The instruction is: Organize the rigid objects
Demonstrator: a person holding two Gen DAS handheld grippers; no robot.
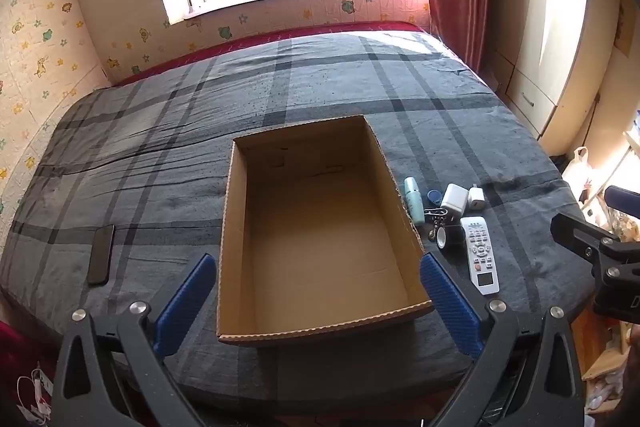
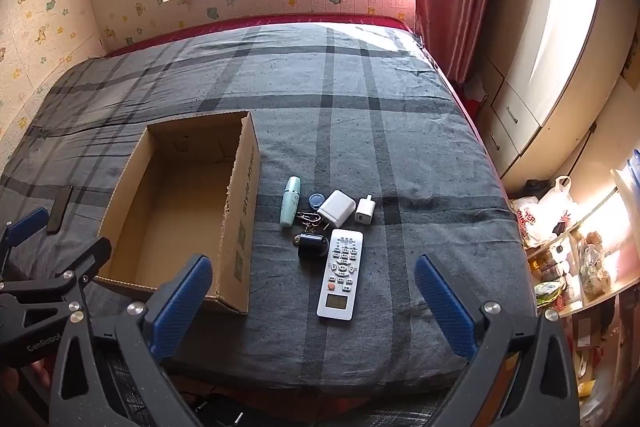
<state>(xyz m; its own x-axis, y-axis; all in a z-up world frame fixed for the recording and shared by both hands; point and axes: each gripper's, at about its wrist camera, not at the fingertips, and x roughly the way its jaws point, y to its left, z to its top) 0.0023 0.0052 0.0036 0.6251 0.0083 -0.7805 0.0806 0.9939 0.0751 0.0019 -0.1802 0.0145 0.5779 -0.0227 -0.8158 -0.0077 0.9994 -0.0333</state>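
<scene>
On the plaid bed: empty cardboard box, nothing packed yet. Just right of it, remote, two chargers, bottle, keys all waiting. Left hand-held gripper and right hand-held gripper both wide open, holding nothing.

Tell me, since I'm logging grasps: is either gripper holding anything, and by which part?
Nothing is held. The left gripper and right gripper are both open, hovering above the bed.
</scene>
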